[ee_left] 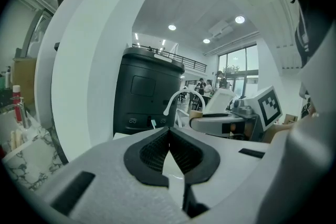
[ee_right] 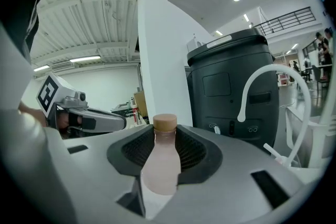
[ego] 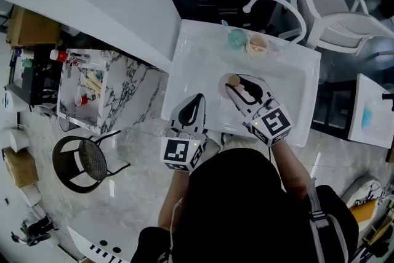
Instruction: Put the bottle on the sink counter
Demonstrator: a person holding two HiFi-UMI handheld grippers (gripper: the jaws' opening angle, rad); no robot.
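Looking down through the head view first, I had the right gripper (ego: 237, 84) out over the basin of the white rectangular sink (ego: 184, 68). Its jaws were closed partway on the small pale pink plastic bottle with a tan cap (ego: 233, 79), so the bottle hung above the basin, not on the counter. I couldn't tell if it touched the bottom. The left gripper (ego: 197, 98) sat at the sink's front edge, just left of the right one. At the back rim stood a teal plastic cup (ego: 236, 38) and a peach plastic cup (ego: 257, 44), right beside the curved white faucet (ego: 271, 2).

Left gripper view: the ribbed black pads (ee_left: 157, 152) met at the tips with nothing between them, so that one was closed and empty. A big black boxy bin (ee_left: 149, 92) stood ahead of it.

Right gripper view: the bottle stood upright between the jaws, both pads pressed against its sides and the tan cap poking up above them. Same bin and faucet showed behind it.
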